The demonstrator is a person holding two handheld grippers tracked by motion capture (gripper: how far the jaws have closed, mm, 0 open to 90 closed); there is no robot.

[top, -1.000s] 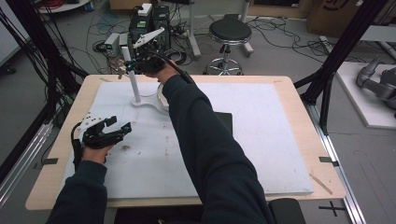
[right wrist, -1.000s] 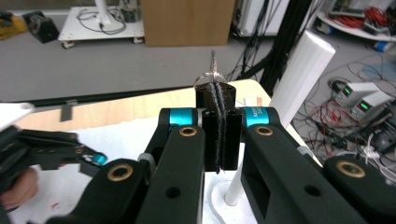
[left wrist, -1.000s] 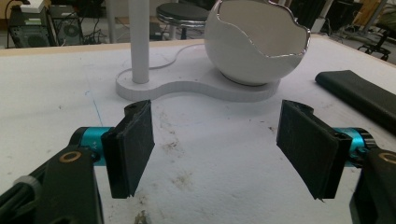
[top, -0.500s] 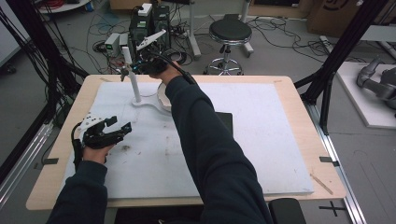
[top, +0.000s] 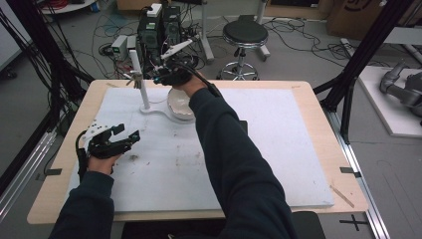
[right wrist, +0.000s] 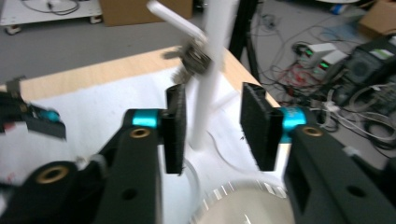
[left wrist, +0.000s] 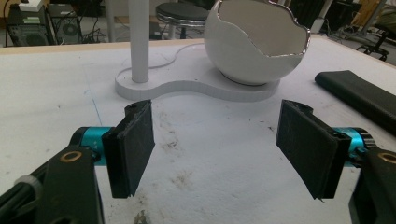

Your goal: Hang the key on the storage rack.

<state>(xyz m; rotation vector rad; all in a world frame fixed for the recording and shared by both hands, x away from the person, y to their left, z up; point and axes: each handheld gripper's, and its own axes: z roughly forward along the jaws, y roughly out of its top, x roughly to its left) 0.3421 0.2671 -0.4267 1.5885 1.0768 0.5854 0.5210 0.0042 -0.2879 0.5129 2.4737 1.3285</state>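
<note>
A white stand (top: 154, 110) on the foam mat carries an upright white post (top: 141, 82) and a cracked, egg-shaped white bowl (top: 180, 102). A small metal piece (right wrist: 196, 56) hangs on the post near its top, under a slanted white arm (right wrist: 173, 18). My right gripper (top: 163, 74) is held beside the post's top; its jaws have just been opening. In the right gripper view the post (right wrist: 210, 70) stands between the pads of the gripper (right wrist: 212, 107), untouched. My left gripper (top: 117, 139) rests open on the mat, with nothing between the pads of the gripper (left wrist: 215, 140).
A flat black object (left wrist: 355, 93) lies on the mat right of the bowl (left wrist: 257, 42), partly under my right forearm (top: 234, 149). A stool (top: 244, 35), computers and cables stand on the floor beyond the table's far edge. The white mat (top: 278, 149) covers most of the wooden table.
My right gripper has opened and shifted slightly right and down from the post's top. The left hand has stayed still.
</note>
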